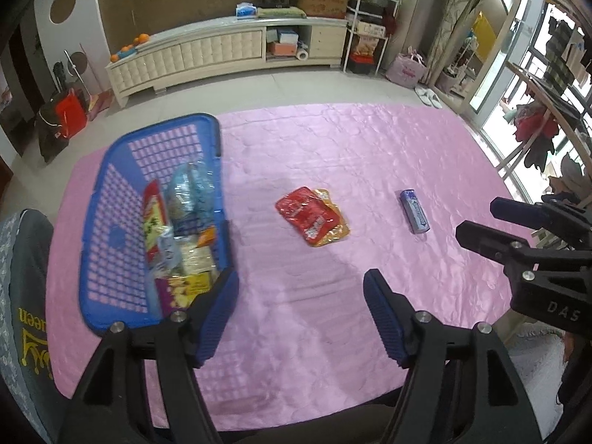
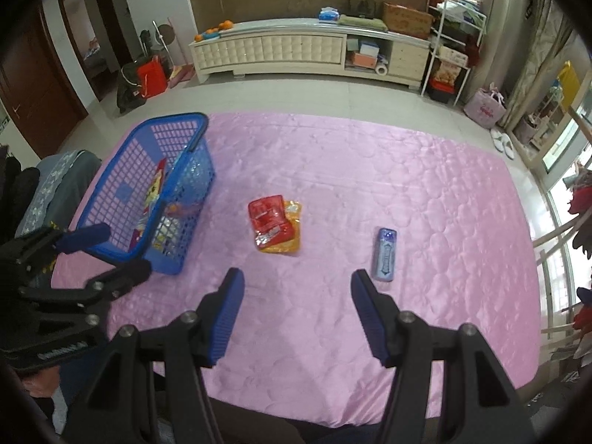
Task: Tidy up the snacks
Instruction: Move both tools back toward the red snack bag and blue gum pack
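Pink quilted cloth (image 1: 333, 148) carries a blue basket (image 1: 111, 192) of snacks at its left edge, a red packet (image 1: 309, 214) mid-cloth and a blue tube (image 1: 414, 211) toward the right; the left gripper (image 1: 299, 296) gapes empty. From the right wrist, the right gripper (image 2: 298, 288) hovers spread near the tube (image 2: 384, 255), holding nothing.

Left gripper (image 1: 300, 285): jaws wide apart, holding nothing, raised over the table's near edge. Right gripper (image 2: 298, 284): jaws wide apart, empty, alongside at similar height.
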